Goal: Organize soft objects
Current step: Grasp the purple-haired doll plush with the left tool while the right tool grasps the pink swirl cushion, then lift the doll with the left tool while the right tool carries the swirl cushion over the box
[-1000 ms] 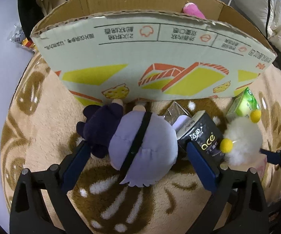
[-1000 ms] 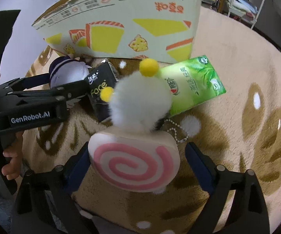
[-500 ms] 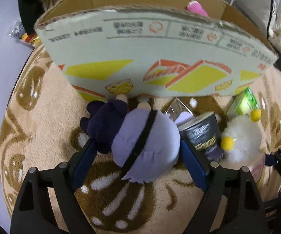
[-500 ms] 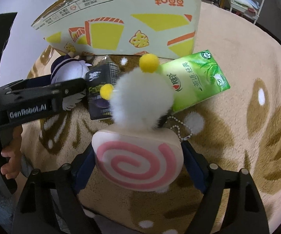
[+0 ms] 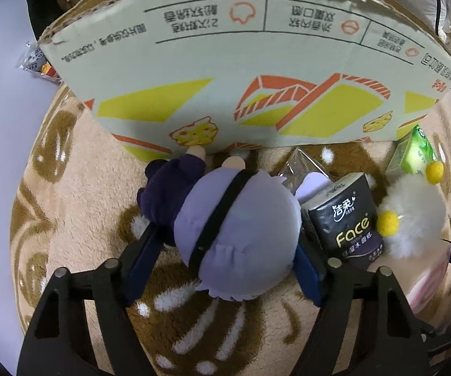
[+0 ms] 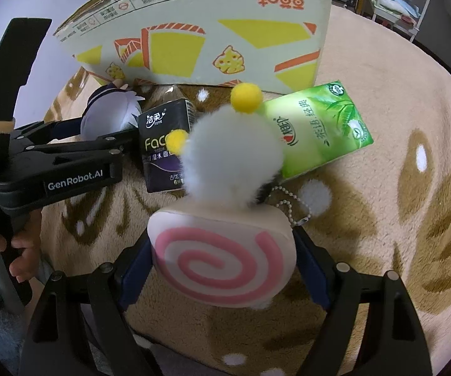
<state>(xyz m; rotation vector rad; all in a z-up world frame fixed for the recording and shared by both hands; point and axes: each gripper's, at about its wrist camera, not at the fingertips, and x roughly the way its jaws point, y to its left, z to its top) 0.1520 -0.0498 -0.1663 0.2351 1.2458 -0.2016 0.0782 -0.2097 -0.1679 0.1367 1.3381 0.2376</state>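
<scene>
Left wrist view has the left gripper (image 5: 225, 257) clamped on the doll (image 5: 235, 235) beside the box (image 5: 225, 72), right gripper (image 6: 222, 269) squeezing the swirl plush (image 6: 222, 260); lifting both in looks next.

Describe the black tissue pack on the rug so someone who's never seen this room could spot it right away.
Find the big printed cardboard box standing on the tan rug. In front of it lies a row of soft things; the black tissue pack sits between the lavender plush doll and the white fluffy pom-pom toy. It is the only dark item, with gold "Face" lettering, unlike the green tissue pack nearby.
</scene>
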